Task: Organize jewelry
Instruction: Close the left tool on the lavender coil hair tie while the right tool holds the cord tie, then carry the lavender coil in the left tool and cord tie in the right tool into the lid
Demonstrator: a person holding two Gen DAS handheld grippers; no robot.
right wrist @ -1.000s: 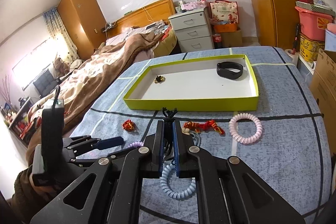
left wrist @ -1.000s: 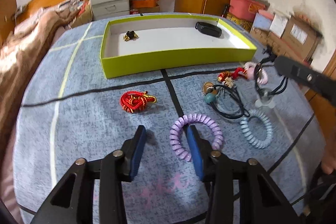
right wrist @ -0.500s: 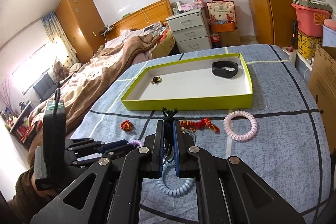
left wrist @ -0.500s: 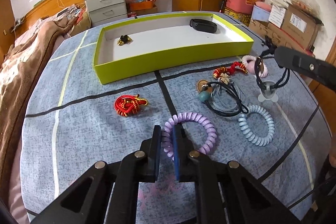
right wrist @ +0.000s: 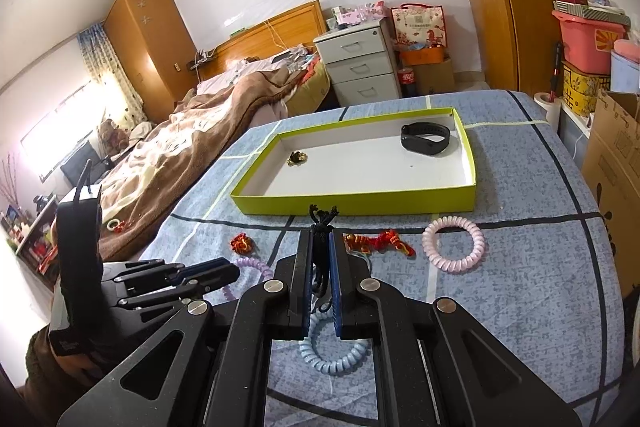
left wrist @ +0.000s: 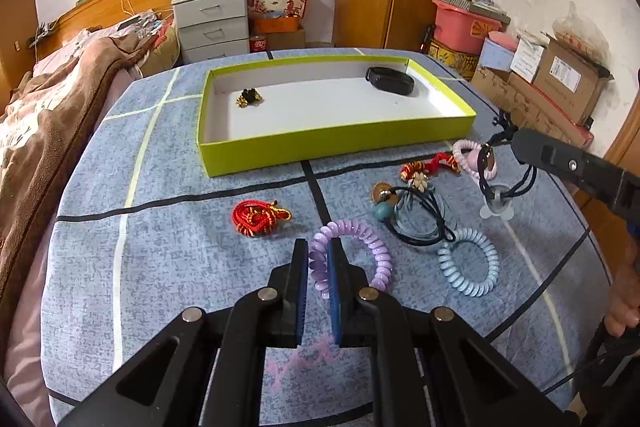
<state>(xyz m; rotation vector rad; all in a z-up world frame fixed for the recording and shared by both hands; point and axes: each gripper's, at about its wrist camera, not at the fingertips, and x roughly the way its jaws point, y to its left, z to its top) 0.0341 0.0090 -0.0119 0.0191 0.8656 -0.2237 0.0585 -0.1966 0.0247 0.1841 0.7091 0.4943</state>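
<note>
the left gripper has its jaws pinching the near side of the purple coil band on the blue desk. the right gripper has its jaws pressed on a black cord necklace, knot poking past the tips. ahead of both lies the green tray, holding a black band.

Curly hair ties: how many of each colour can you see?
Purple curly hair tie: 1, pinched by the left gripper
Blue curly hair tie: 1
Pink curly hair tie: 1
Total: 3
</note>
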